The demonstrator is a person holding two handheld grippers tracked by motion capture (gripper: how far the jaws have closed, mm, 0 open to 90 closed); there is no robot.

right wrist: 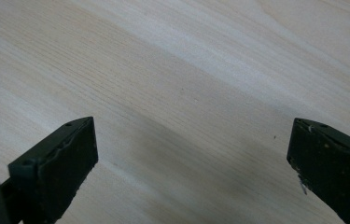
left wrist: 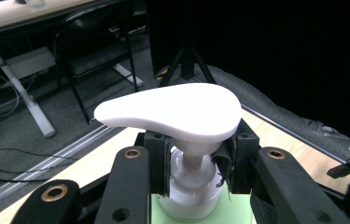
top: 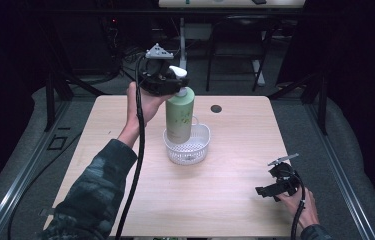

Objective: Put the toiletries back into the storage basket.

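Note:
A green pump bottle (top: 179, 114) with a white pump head (left wrist: 172, 112) stands upright with its base inside a white mesh basket (top: 198, 148) at the table's middle. My left gripper (top: 171, 84) is shut on the bottle's white neck just under the pump head; in the left gripper view its pads (left wrist: 159, 156) press the neck from both sides. My right gripper (top: 264, 190) rests low over the table's near right corner, jaws wide apart with bare wood between them (right wrist: 191, 154).
The light wooden table (top: 235, 145) has a dark round hole (top: 216, 108) near its far edge. Beyond the table stand a black chair (left wrist: 95, 51) and desk legs on a grey floor. Metal rails run along both sides.

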